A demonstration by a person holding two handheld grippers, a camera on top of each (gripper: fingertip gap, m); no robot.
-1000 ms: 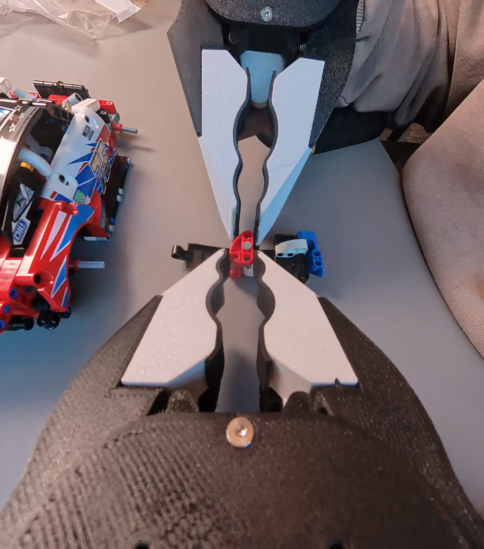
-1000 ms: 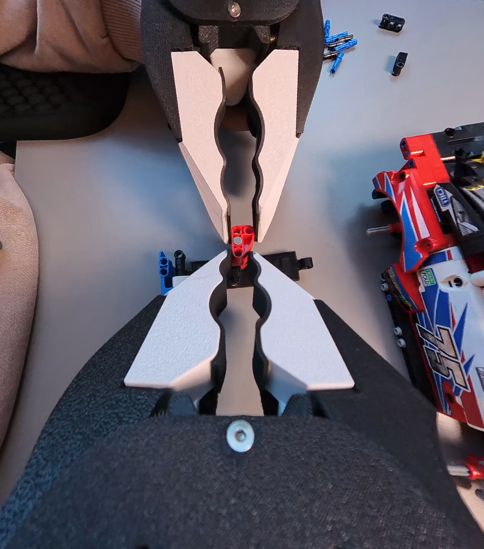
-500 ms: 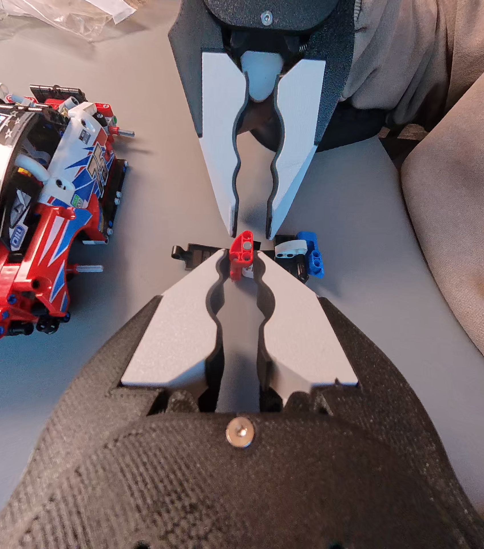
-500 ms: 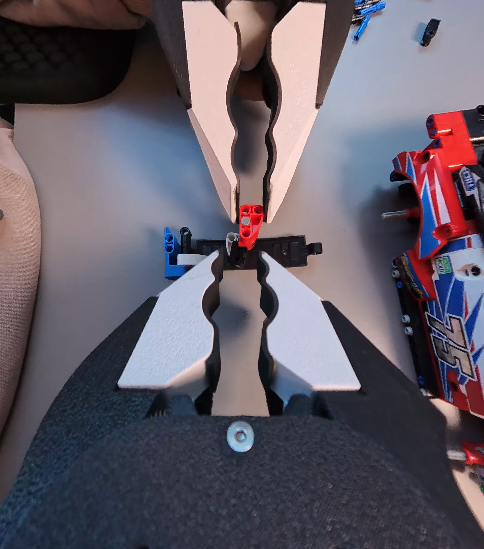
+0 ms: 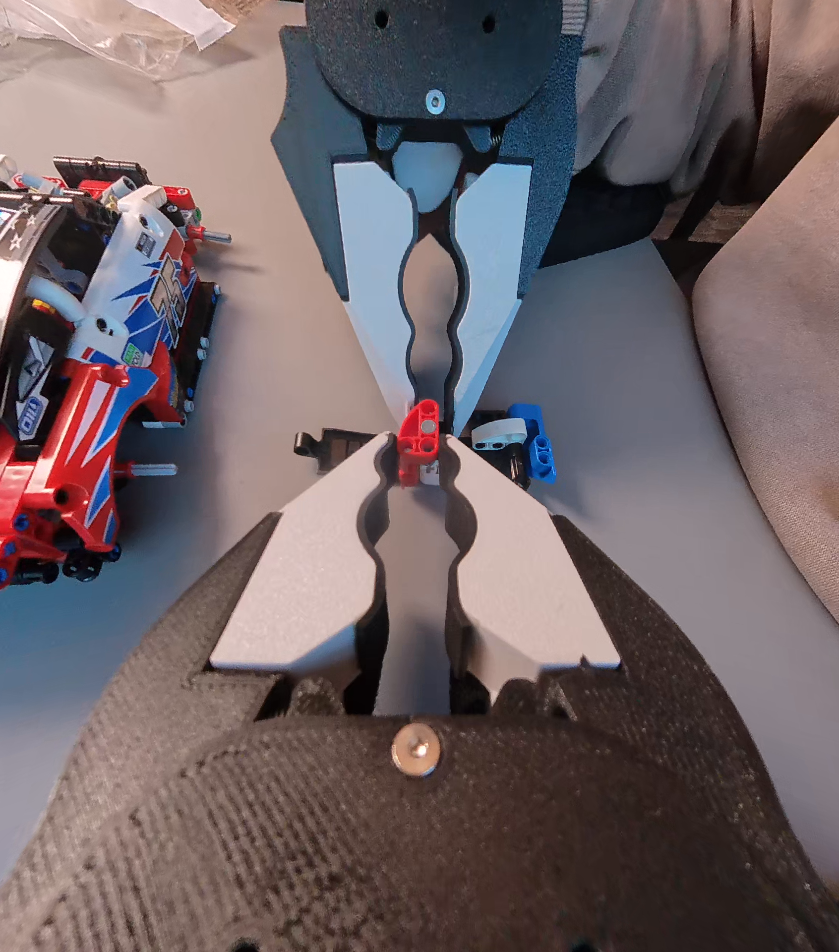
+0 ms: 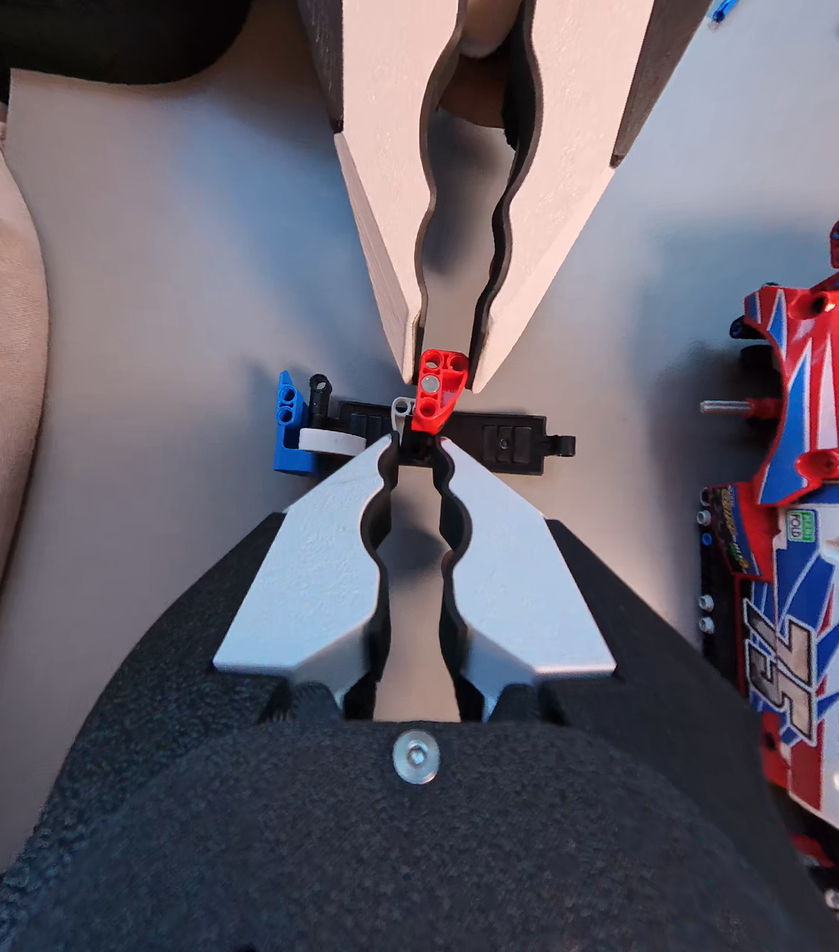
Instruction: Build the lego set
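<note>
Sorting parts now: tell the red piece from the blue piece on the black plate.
The red piece stands at the middle of the black plate; the blue piece sits at its end. The red piece carries a grey pin; the blue piece's holes look empty. Both have round holes.

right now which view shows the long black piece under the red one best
The right wrist view: the black piece lies nearly whole across the table, its right half bare, with the red piece standing on its middle. In the left wrist view the left claw covers most of it; only its left end shows.
</note>
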